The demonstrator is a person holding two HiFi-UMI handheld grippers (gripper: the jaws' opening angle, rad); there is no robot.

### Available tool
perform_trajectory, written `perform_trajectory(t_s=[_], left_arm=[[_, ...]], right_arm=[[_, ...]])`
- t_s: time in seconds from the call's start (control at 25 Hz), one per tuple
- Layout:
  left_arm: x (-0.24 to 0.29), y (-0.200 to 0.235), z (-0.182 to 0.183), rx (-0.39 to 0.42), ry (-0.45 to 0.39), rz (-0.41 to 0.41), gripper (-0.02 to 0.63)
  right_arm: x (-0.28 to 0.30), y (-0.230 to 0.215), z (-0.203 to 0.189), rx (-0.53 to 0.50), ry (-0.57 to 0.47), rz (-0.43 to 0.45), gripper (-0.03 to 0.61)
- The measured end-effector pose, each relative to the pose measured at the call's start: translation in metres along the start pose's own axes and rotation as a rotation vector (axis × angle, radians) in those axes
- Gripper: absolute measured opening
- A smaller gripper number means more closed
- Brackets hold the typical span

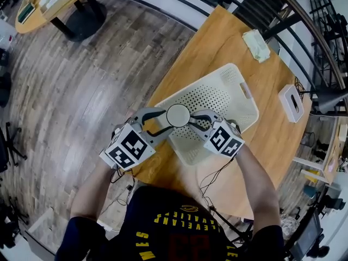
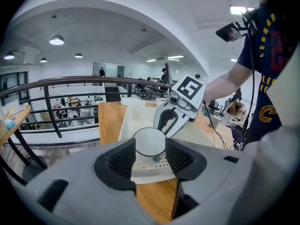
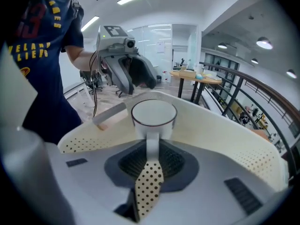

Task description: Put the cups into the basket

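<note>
A white cup [image 1: 178, 115] hangs upright over the near end of the white perforated basket [image 1: 234, 91], held from both sides. My left gripper [image 1: 167, 120] comes from the left, its pads pressed on the cup's body [image 2: 150, 143]. My right gripper [image 1: 194, 120] comes from the right and is shut on the cup's handle [image 3: 152, 144]. In the right gripper view the cup [image 3: 153, 114] sits just beyond the jaws, above the basket's floor [image 3: 225, 130]. The basket [image 2: 136, 114] lies under the cup in the left gripper view. I see no other cup.
The basket lies on a wooden table [image 1: 217, 42]. A white box [image 1: 291, 103] stands at the table's right edge and a pale packet [image 1: 256, 44] near its far corner. A black railing [image 1: 304, 20] runs behind the table. Cables [image 1: 209, 181] hang from the grippers.
</note>
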State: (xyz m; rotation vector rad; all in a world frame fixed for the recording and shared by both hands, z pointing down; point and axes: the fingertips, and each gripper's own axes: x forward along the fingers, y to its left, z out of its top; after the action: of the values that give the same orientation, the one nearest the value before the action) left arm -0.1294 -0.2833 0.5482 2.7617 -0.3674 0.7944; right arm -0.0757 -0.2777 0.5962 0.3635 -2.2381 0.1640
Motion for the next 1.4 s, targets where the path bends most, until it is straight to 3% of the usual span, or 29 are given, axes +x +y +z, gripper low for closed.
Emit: perform_trajectory(t_s=[0.16,0.6,0.72,0.8,0.84,0.96,1.2,1.4], left_arm=[[0.000,-0.001,-0.001,-0.014,-0.004,-0.007,0.202],[-0.001,-0.006,-0.004,-0.032,-0.006,-0.016,0.202],[-0.001,-0.007,-0.004,-0.031,-0.005,-0.019,0.202],[-0.001,-0.007,-0.005,-0.034,-0.005,-0.015,0.202],[0.000,-0.007,-0.004,-0.035,-0.005,-0.013,0.202],[0.001,-0.009,-0.003,-0.029,-0.002,-0.014,0.202],[0.002,-0.012,-0.008,-0.017,0.045,0.017,0.202],[-0.007,-0.014,0.012,-0.025,-0.032,0.109,0.202]], right_arm=[[0.015,0.002,-0.009,-0.039,0.055,0.024,0.066],[0.042,-0.007,-0.020,-0.037,0.087,0.054,0.066],[0.046,-0.006,-0.028,-0.093,0.150,0.040,0.072],[0.049,-0.005,-0.033,-0.105,0.177,0.038,0.087],[0.049,-0.005,-0.034,-0.097,0.178,0.041,0.138],[0.041,-0.009,-0.028,-0.087,0.162,0.021,0.178],[0.000,-0.026,-0.006,-0.141,0.132,-0.109,0.179],[-0.042,-0.026,0.011,0.059,-0.066,-0.188,0.178]])
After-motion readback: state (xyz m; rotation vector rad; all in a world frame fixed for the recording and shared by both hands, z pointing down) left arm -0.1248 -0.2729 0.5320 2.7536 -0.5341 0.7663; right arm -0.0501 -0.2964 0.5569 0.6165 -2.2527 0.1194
